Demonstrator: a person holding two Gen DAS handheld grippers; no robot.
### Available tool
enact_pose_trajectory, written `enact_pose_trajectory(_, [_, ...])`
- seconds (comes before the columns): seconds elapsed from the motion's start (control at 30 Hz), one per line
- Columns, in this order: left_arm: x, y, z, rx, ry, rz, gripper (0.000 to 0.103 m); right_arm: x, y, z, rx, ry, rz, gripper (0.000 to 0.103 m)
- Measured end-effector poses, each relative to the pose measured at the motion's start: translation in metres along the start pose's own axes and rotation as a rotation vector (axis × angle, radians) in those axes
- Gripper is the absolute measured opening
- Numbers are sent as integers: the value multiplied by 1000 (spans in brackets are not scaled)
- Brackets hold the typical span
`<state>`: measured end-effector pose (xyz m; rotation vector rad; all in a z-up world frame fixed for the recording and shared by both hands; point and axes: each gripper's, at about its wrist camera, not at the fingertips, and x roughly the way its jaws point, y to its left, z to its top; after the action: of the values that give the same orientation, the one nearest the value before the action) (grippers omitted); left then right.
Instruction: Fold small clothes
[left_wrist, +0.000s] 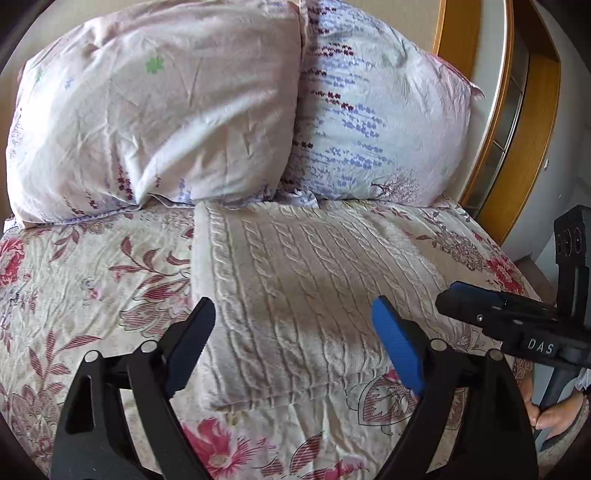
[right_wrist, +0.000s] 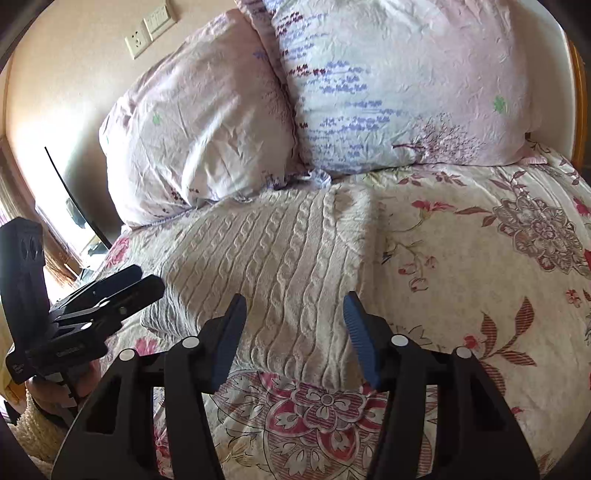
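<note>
One cream cable-knit sweater (left_wrist: 295, 280) is lying folded on the bed. Two pillows are leaning behind it: one pale pink pillow (left_wrist: 155, 110) and one pillow with purple flower sprigs (left_wrist: 376, 122). One floral bedspread (left_wrist: 92, 295) is covering the mattress. Two grippers are showing, the left gripper (left_wrist: 295, 328) and the right gripper (right_wrist: 295, 325), each carrying two fingers. On the wall, one socket (right_wrist: 137, 41) and one switch plate (right_wrist: 159, 20) are sitting side by side.
</note>
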<state>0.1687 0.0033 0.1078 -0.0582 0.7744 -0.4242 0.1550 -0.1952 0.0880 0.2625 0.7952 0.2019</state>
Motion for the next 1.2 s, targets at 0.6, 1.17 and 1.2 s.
enact_pose_trajectory(0.6, [35, -31, -28, 229, 67, 231, 83, 29, 27, -23, -221, 72, -284, 57])
enact_pose_trajectory(1.17, [-16, 22, -66, 40, 113, 317, 101, -8, 28, -42, -115, 46, -272, 102])
enact_pose_trajectory(1.2, [-14, 21, -67, 44, 118, 311, 101, -5, 30, -44, -109, 67, -276, 102])
